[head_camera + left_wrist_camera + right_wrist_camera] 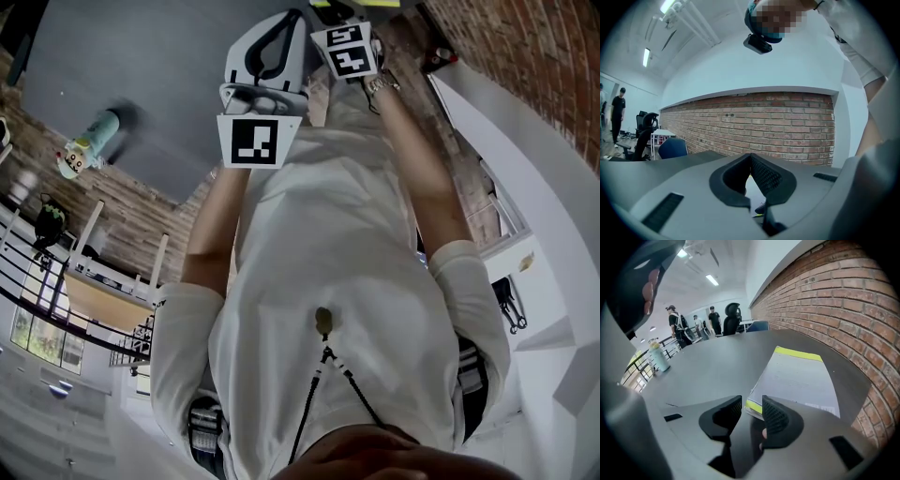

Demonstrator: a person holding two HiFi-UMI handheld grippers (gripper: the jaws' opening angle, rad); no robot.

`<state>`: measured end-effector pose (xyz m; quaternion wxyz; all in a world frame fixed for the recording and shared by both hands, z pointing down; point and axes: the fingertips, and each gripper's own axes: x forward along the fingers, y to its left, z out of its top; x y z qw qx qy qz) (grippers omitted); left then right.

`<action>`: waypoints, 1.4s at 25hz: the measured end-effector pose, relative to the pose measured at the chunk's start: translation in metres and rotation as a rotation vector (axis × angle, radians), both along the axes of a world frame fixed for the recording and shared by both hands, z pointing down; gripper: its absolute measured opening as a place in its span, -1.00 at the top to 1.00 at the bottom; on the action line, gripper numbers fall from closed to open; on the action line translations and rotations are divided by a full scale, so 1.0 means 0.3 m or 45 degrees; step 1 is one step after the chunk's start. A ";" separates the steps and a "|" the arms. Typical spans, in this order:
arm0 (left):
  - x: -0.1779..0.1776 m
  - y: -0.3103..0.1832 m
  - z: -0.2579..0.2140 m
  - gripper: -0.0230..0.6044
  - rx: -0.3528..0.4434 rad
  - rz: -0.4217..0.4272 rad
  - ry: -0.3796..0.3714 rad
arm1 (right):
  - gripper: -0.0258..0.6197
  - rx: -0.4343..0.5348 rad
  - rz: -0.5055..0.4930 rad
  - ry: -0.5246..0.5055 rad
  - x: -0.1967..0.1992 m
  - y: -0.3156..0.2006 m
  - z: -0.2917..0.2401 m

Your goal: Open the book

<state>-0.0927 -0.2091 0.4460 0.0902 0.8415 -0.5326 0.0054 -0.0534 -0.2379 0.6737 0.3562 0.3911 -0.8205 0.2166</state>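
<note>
Step in hand: approach to the cover edge. The book (797, 380) lies closed and flat on the desk (703, 366), close beside the brick wall (843, 301). The right tongs (752, 402) stand open, and the book's near corner shows in the gap, apparently not yet pinched. The left tongs (750, 157) are closed, with nothing held. The next move probably calls for catching the cover alone, not the full page block, then lifting it over.
</note>
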 end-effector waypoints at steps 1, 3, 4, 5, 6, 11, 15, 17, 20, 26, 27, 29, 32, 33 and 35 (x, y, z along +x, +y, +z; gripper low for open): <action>-0.001 -0.004 0.000 0.85 0.004 -0.001 -0.001 | 0.46 -0.009 -0.005 0.013 -0.001 0.000 0.010; -0.001 -0.009 0.000 0.85 0.008 -0.003 -0.002 | 0.46 -0.018 -0.010 0.054 0.004 -0.002 0.034; 0.000 -0.011 0.000 0.86 0.006 -0.003 -0.002 | 0.46 -0.021 -0.013 0.075 0.006 -0.004 0.042; 0.002 -0.011 0.000 0.86 0.003 -0.004 -0.002 | 0.46 -0.026 -0.018 0.091 0.007 -0.007 0.047; 0.003 -0.011 -0.001 0.86 0.002 -0.005 0.000 | 0.47 -0.032 -0.021 0.102 0.007 -0.010 0.050; 0.003 -0.013 -0.012 0.85 0.010 -0.014 0.002 | 0.65 -0.026 -0.025 0.113 0.014 -0.017 0.051; 0.005 -0.011 -0.018 0.86 0.012 -0.020 -0.003 | 0.74 -0.009 -0.043 0.113 0.019 -0.017 0.037; 0.010 -0.011 -0.020 0.86 0.015 -0.022 -0.001 | 0.76 -0.010 -0.034 0.098 0.024 -0.019 0.031; 0.019 -0.005 -0.020 0.85 0.010 -0.025 0.003 | 0.77 -0.009 -0.020 0.062 0.031 -0.020 0.025; 0.042 -0.002 -0.029 0.86 0.015 -0.022 0.007 | 0.77 -0.010 0.019 0.001 0.045 -0.027 -0.025; 0.047 -0.004 -0.032 0.86 0.017 -0.020 0.006 | 0.77 -0.010 0.028 -0.011 0.050 -0.028 -0.034; 0.054 -0.008 -0.034 0.85 0.016 -0.018 0.004 | 0.77 -0.009 0.043 -0.033 0.060 -0.031 -0.050; 0.063 -0.019 -0.040 0.85 0.020 -0.021 0.007 | 0.78 -0.005 0.060 -0.059 0.077 -0.034 -0.075; 0.067 -0.023 -0.042 0.86 0.024 -0.021 0.008 | 0.78 -0.003 0.063 -0.062 0.085 -0.035 -0.084; 0.077 -0.031 -0.047 0.85 0.029 -0.016 0.006 | 0.78 0.005 0.072 -0.074 0.101 -0.037 -0.102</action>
